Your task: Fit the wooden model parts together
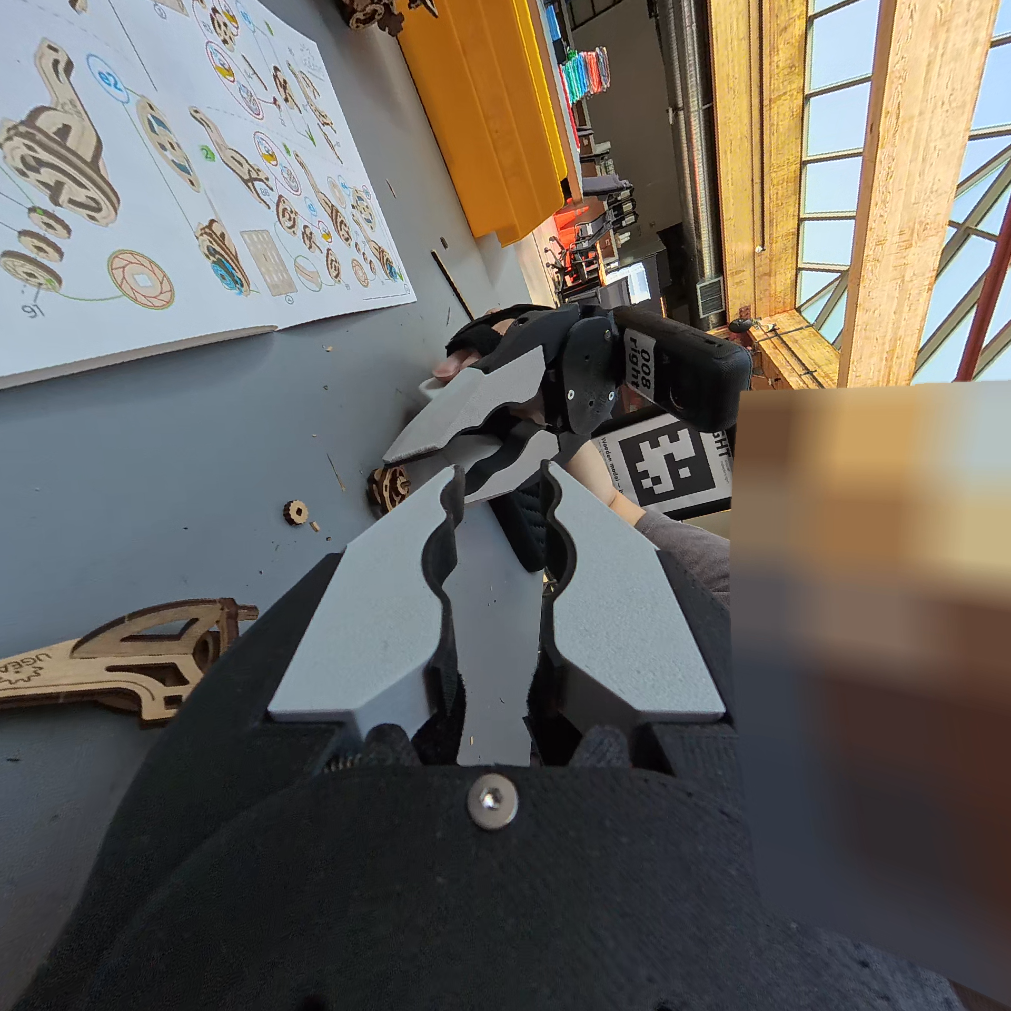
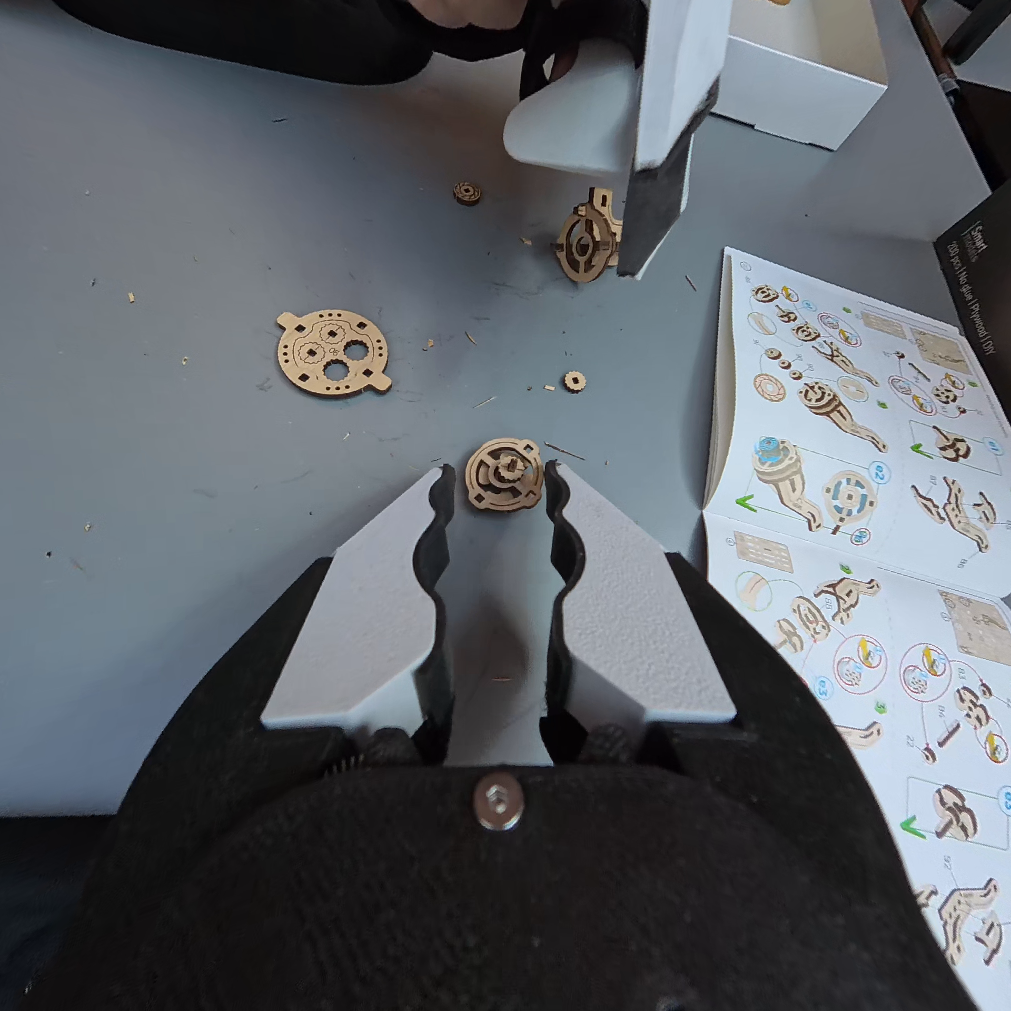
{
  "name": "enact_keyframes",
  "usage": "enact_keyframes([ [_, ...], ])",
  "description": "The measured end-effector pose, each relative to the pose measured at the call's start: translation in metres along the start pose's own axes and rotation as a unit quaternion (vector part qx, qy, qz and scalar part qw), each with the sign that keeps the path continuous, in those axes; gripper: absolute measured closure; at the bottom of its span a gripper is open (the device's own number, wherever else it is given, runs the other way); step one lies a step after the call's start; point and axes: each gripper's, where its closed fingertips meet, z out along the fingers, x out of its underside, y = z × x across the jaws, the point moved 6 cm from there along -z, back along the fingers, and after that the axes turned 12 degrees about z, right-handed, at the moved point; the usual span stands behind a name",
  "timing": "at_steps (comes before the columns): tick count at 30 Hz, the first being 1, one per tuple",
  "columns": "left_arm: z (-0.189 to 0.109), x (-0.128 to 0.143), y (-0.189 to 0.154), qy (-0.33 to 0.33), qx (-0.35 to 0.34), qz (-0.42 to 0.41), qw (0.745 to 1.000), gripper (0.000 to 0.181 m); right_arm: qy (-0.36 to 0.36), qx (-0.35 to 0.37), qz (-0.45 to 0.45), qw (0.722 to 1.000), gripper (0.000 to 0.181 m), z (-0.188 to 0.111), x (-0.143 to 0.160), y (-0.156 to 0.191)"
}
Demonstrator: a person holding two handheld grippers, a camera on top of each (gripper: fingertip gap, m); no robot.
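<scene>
A round wooden gear assembly (image 2: 503, 475) lies on the grey table (image 2: 164, 219) between the tips of my right gripper (image 2: 499, 473), which is open around it; I cannot tell whether the pads touch it. It also shows in the left wrist view (image 1: 388, 487). My left gripper (image 1: 500, 476) is open and empty, held above the table facing the right gripper (image 1: 421, 473). One of its fingers (image 2: 651, 219) hangs next to an upright wooden sub-assembly (image 2: 588, 243). A flat disc with gear-shaped holes (image 2: 333, 353), a small gear (image 2: 574, 381) and a small ring (image 2: 467, 193) lie loose.
An open instruction booklet (image 2: 848, 492) lies at the right, a white box (image 2: 793, 82) and a black box (image 2: 974, 262) behind it. A long wooden frame piece (image 1: 126, 673) lies at the left wrist view's lower left. Yellow bins (image 1: 492, 109) stand along the table's edge. Wood splinters litter the table. The gap from one gripper's tips to the other's is roughly 8 cm.
</scene>
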Motion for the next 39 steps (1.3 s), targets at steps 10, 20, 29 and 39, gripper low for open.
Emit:
enact_keyframes([
  [10, 0.001, 0.001, 0.000, 0.002, 0.002, -0.001, 1.000, 0.156, 0.011, 0.018, -0.025, 0.999, 0.153, 0.003, 0.000, 0.000],
  [20, 0.002, 0.002, 0.000, 0.005, 0.004, -0.003, 1.000, 0.156, 0.009, 0.010, -0.001, 1.000, 0.153, 0.003, -0.001, -0.003],
  [29, 0.003, 0.002, 0.000, 0.008, 0.005, -0.005, 1.000, 0.156, 0.016, 0.002, 0.031, 0.999, 0.153, 0.004, -0.002, -0.006],
  [39, 0.003, 0.002, 0.000, 0.006, 0.006, -0.004, 1.000, 0.156, 0.024, 0.007, 0.059, 0.998, 0.153, 0.004, -0.003, -0.010],
])
